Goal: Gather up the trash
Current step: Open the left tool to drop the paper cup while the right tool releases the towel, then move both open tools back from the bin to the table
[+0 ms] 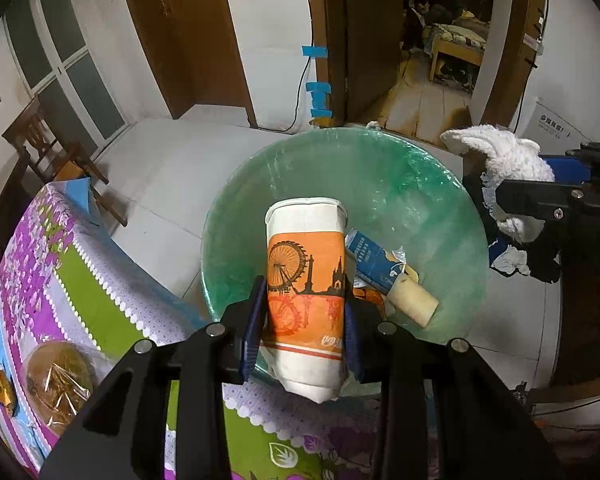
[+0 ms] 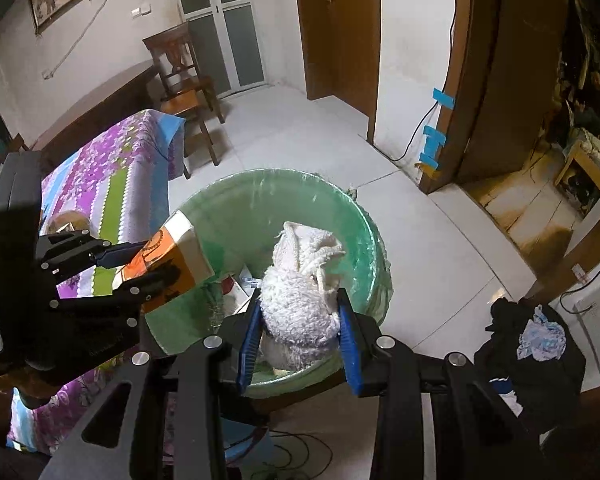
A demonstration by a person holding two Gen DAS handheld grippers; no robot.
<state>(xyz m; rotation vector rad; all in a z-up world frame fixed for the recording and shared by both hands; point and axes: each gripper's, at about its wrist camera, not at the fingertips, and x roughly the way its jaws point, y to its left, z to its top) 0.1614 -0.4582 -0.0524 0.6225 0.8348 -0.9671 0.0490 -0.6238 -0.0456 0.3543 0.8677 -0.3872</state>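
Note:
My left gripper [image 1: 306, 312] is shut on a flattened paper cup [image 1: 306, 276], white with an orange skyline print. The cup hangs over the near rim of a bin lined with a green bag [image 1: 420, 184]. In the right wrist view that left gripper [image 2: 140, 266] holds the cup [image 2: 172, 260] at the bin's left edge. My right gripper [image 2: 300, 322] is shut on a crumpled white towel [image 2: 300, 284] above the green bin [image 2: 228, 220]. In the left wrist view the towel [image 1: 504, 156] shows at the right beside the bin. A blue carton [image 1: 374, 260] and a cream tube [image 1: 414, 300] lie inside.
A table with a purple and green floral cloth [image 1: 76, 272] stands left of the bin, with a wrapped round item [image 1: 56, 380] on it. A wooden chair [image 2: 180, 80] stands behind. Dark clothes [image 2: 540, 352] lie piled at the right. An open doorway [image 1: 440, 52] lies beyond.

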